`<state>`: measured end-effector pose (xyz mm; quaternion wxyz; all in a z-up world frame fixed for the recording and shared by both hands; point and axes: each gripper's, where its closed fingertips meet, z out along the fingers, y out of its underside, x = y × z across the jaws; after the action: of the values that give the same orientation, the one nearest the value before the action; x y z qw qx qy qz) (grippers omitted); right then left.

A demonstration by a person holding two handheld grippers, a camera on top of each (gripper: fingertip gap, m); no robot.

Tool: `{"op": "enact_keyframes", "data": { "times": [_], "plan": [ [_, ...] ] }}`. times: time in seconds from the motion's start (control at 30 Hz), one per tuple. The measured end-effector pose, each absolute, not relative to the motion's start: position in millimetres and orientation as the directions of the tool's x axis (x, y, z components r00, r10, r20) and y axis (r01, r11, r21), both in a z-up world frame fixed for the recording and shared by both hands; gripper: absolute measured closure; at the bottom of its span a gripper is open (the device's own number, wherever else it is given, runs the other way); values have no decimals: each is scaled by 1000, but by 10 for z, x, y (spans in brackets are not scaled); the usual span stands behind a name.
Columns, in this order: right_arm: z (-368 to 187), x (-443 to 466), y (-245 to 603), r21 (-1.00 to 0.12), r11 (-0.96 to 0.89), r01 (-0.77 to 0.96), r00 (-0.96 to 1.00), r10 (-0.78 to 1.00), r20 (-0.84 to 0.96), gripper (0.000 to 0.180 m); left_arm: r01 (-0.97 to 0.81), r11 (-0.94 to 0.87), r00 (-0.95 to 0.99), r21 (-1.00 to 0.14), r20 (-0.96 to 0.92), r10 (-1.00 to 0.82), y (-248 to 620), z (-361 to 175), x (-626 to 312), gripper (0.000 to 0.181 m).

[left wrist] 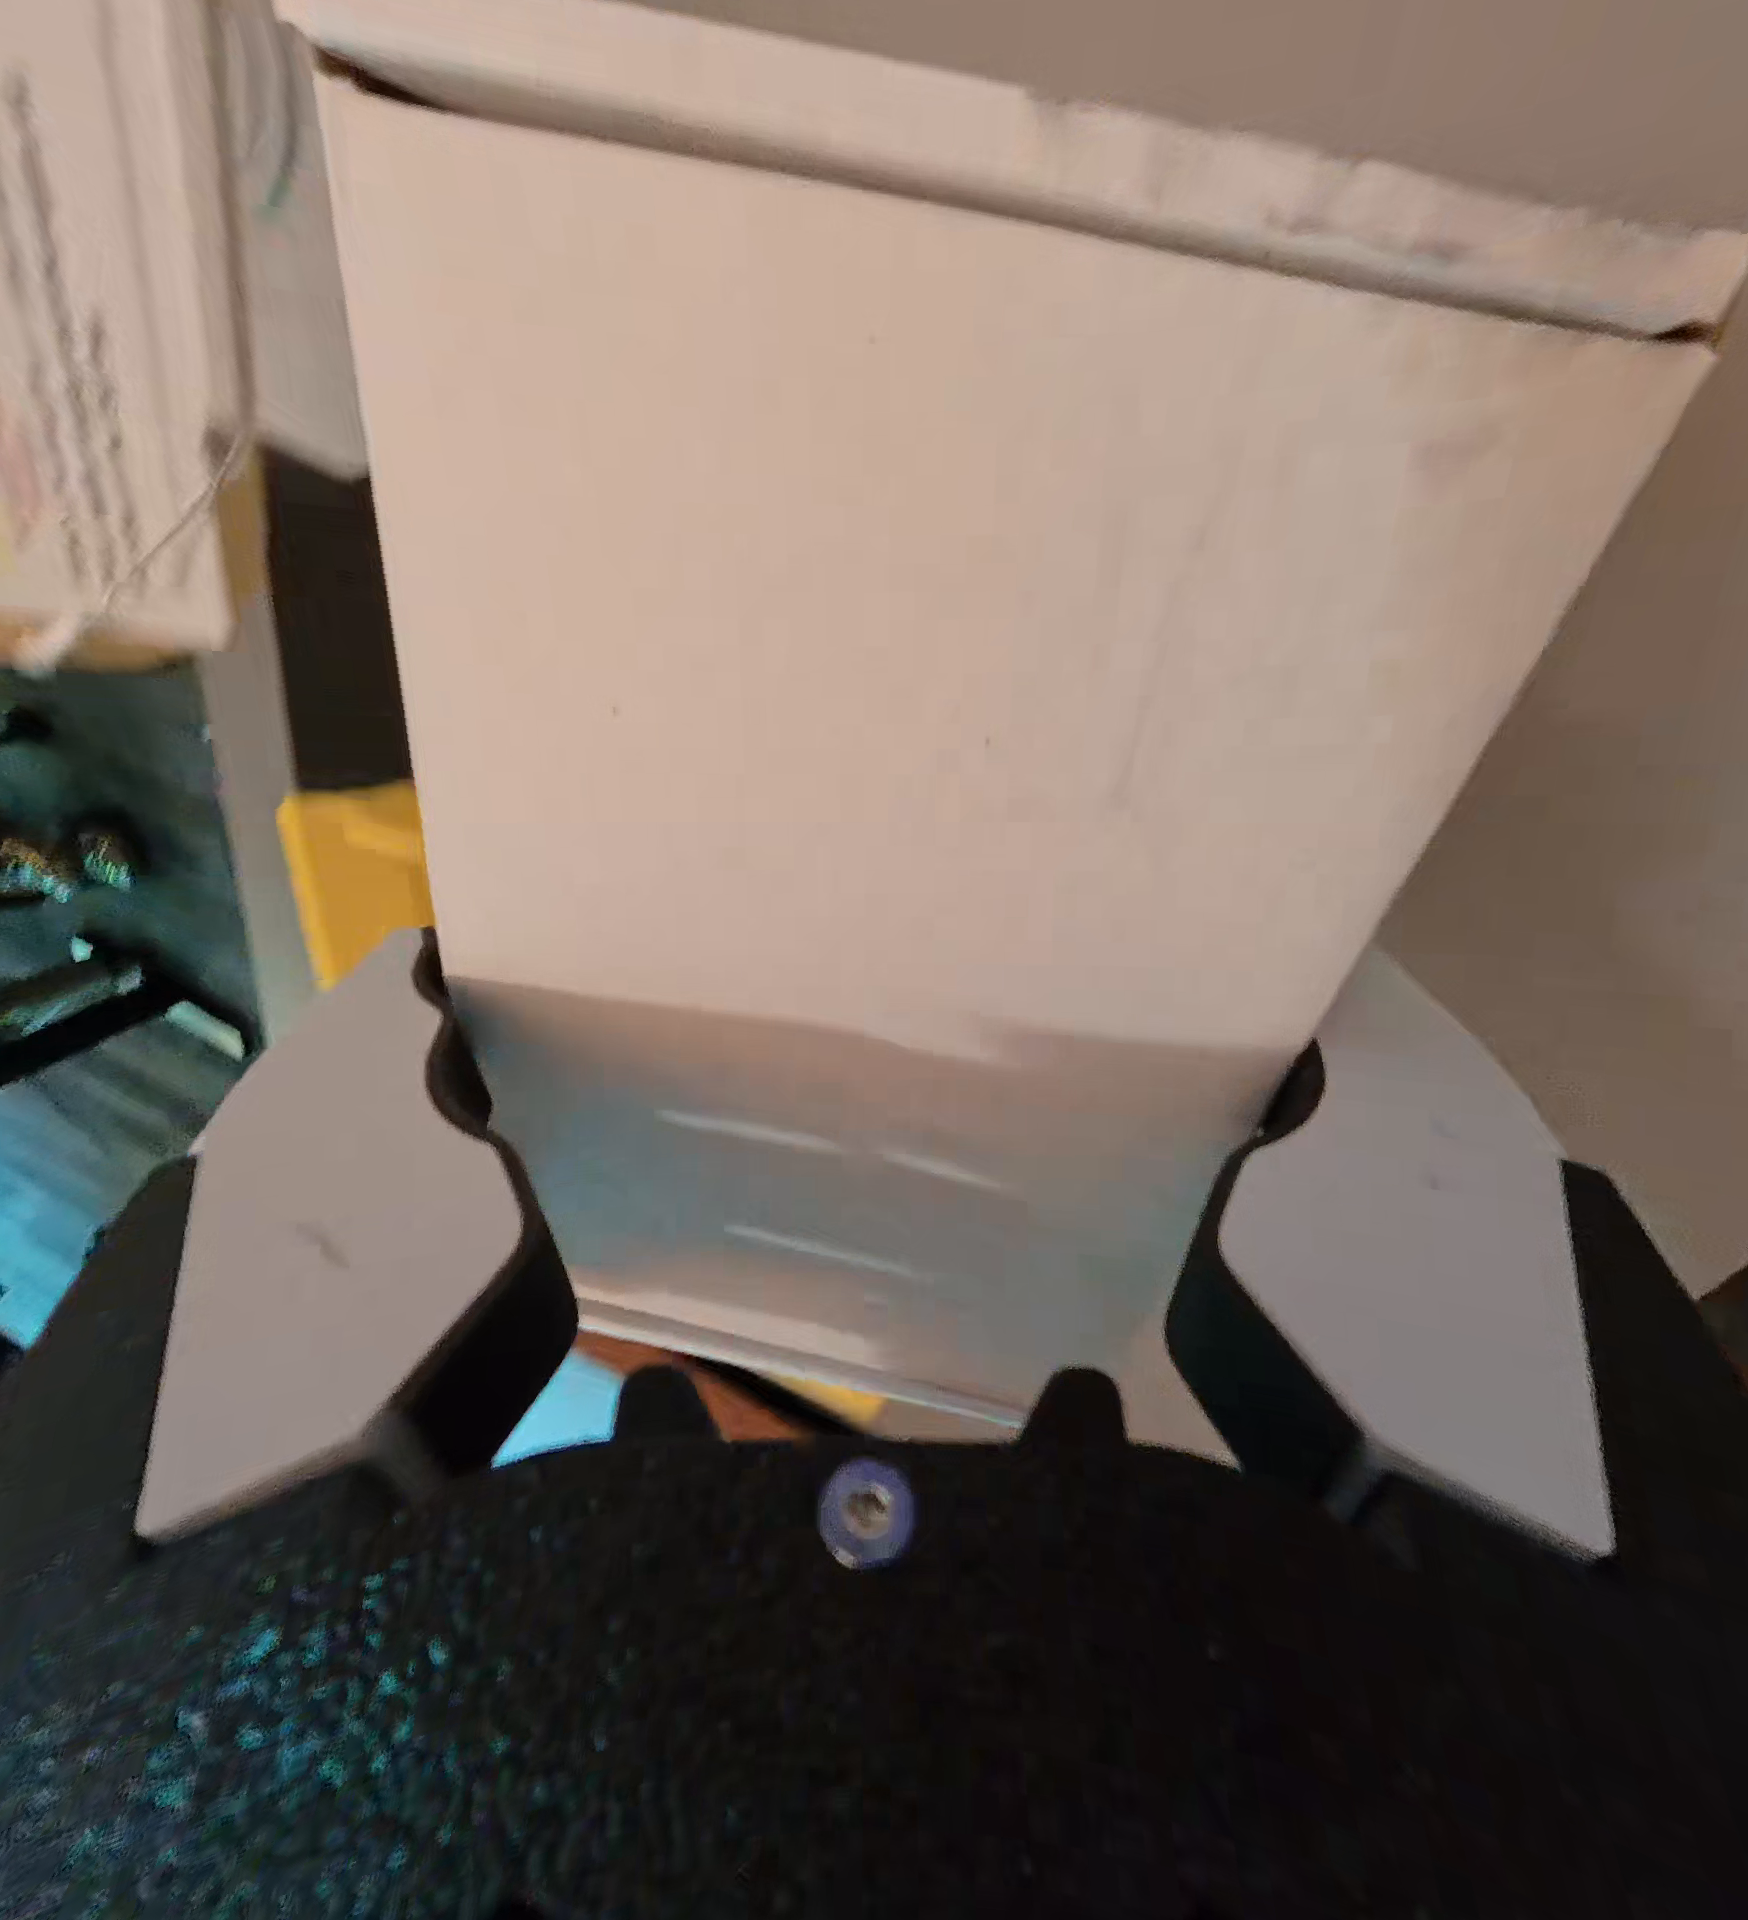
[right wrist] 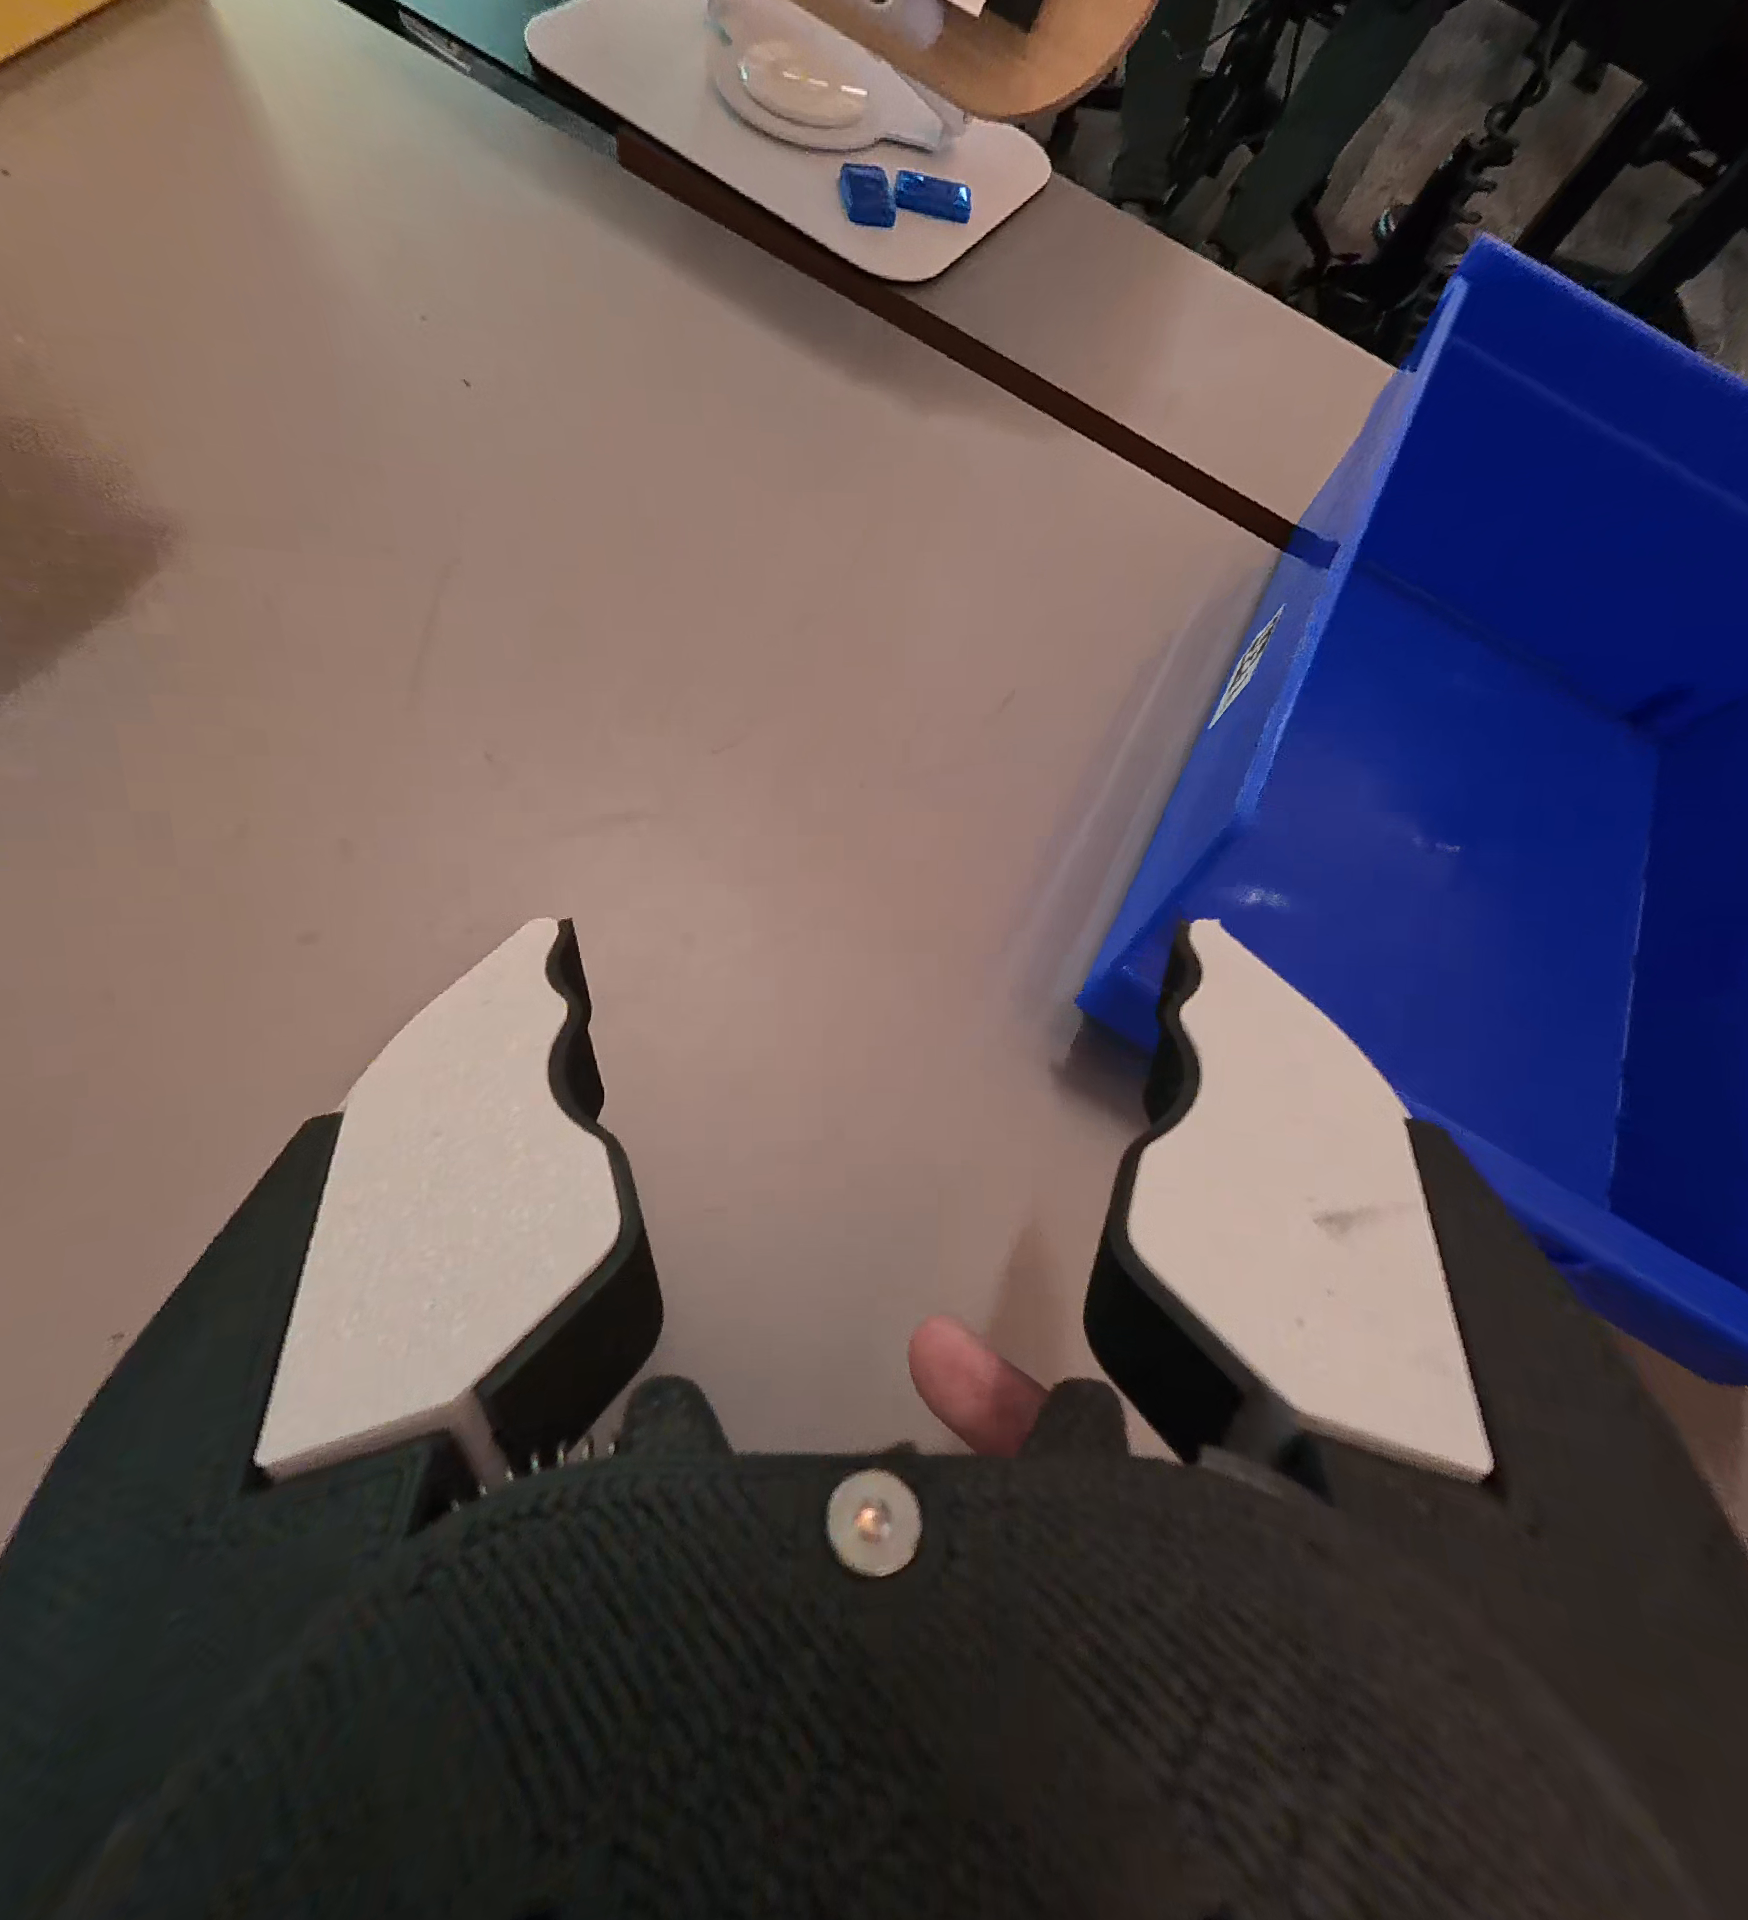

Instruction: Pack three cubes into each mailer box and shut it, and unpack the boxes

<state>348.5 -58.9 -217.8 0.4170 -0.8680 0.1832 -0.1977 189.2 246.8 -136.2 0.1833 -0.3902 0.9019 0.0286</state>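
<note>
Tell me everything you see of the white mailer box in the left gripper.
The plain white cardboard mailer box fills the left wrist view, held between the left gripper jaws, which press its two sides near the close end. Its lid looks shut, with a slim dark gap at the far seam. The far edge is scuffed. It appears lifted and tilted; the contents are hidden.

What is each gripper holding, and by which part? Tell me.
Left gripper: shut on the white box, gripping its near end by both sides. Right gripper: open, holding nothing.

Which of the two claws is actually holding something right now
The left claw: its fingers press both sides of a closed white mailer box. The right claw is open, with nothing between its fingers, above the grey table beside a blue bin.
</note>
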Motion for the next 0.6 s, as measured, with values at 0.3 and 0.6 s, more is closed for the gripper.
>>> {"op": "enact_keyframes", "data": {
  "times": [0.3, 0.6],
  "plan": [
    [-2117, 3542, -746, -834, -511, -206, 852, -513, 104, 76, -618, 778, -752, -117, -203, -628, 652, -2629, 2002, 38],
    [-2193, 3557, -698, -840, -460, -288, 858, -513, -14, 80, -622, 780, -744, -70, -257, -617, 525, -3057, 2112, 46]
  ]
}}
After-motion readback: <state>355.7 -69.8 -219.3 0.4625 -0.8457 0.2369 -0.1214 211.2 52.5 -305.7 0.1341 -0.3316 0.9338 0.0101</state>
